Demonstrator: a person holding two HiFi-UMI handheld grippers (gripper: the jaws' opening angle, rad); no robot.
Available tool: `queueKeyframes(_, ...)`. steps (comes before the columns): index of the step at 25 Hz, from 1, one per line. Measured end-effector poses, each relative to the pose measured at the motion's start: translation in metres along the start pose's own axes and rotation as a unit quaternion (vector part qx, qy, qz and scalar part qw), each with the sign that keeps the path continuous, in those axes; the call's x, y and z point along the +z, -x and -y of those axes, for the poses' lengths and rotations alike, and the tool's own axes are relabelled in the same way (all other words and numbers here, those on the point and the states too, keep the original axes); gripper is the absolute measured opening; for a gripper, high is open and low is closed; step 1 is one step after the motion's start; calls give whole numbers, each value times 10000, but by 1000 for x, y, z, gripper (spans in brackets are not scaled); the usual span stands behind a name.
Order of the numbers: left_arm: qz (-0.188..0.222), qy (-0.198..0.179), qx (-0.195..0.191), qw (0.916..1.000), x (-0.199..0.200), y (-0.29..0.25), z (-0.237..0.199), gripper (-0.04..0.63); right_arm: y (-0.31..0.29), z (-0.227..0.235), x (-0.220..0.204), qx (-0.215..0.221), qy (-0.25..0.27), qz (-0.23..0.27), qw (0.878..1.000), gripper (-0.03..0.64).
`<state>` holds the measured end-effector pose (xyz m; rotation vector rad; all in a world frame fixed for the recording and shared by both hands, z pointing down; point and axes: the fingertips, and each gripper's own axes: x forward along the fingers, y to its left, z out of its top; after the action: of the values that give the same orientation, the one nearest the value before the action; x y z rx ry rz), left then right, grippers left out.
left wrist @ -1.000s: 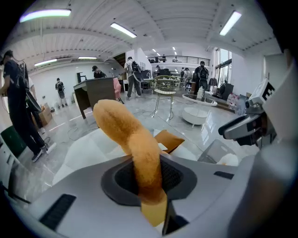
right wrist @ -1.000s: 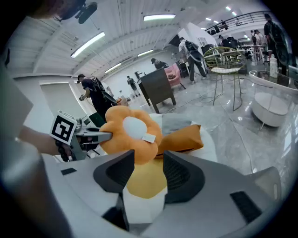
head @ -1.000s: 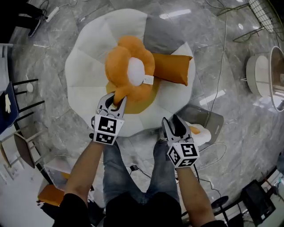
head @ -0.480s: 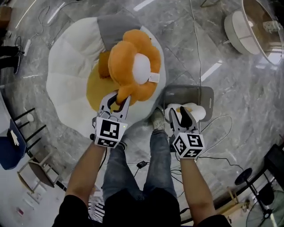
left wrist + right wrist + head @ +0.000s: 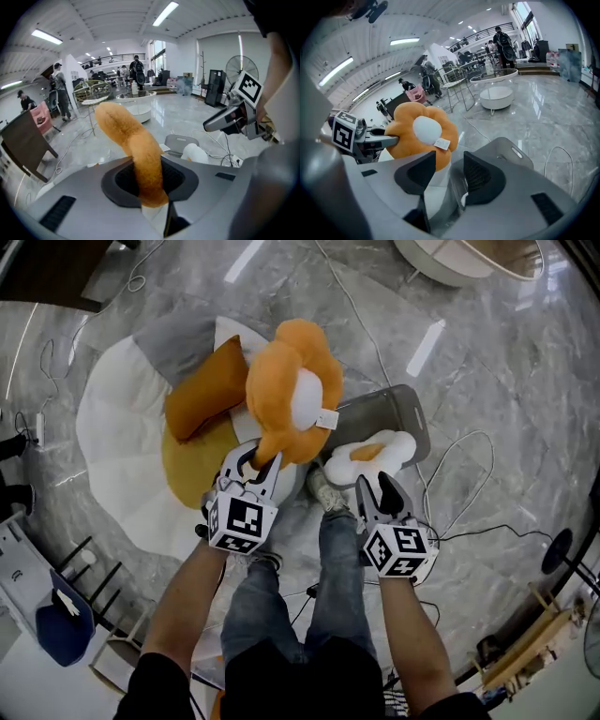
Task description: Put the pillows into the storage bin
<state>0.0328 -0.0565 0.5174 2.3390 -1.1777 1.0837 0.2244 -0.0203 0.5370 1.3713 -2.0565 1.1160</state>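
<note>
The flower pillow (image 5: 286, 399) has swung from over the white cushion (image 5: 108, 442) to just left of the storage bin (image 5: 398, 409); the left gripper (image 5: 253, 457) pinches one petal only, so it may slip; the right gripper (image 5: 377, 488) hangs empty, jaws apart; the egg pillow (image 5: 370, 454) crowds the bin's near end.

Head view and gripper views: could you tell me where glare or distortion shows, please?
Head view: bright streaks of glare on the floor, edges curved. Left gripper view: round dark border, the flower pillow close and sharp. Right gripper view: same round border, straight lines bowed.
</note>
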Motion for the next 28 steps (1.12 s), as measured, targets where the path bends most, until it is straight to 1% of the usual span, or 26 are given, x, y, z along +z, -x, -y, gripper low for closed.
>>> queueKeyframes(2,-140,-435,-172,9988,1,-19,16,93,3,14,-2,-104,-115,18,9999,202)
queueKeyframes(4,-259,-744,-352,9963,0,-37,31,94,4,27,-3,-194,-204,39,9996,202)
queueKeyframes(8,-441,-977,-707,9917,-4,-72,59,95,4,52,-8,-326,-433,68,9985,201)
queueKeyframes(13,-649,-1497,-1012,9814,-8,-105,90,99,5,79,-15,-478,-671,56,9966,201)
queueKeyframes(15,-730,-1754,-1095,9757,-10,-116,99,101,6,86,-15,-529,-758,73,9957,201)
queueKeyframes(18,-872,-2239,-1203,9632,-16,-132,114,106,8,94,-17,-583,-877,99,9944,201)
queueKeyframes(20,-944,-2493,-1264,9555,-20,-142,124,110,8,99,-18,-597,-954,111,9936,200)
queueKeyframes(26,-1171,-2894,-1481,9384,-33,-166,146,123,10,116,-26,-663,-1105,78,9916,199)
queueKeyframes(28,-1228,-2916,-1544,9360,-36,-171,150,126,9,120,-29,-672,-1150,62,9911,199)
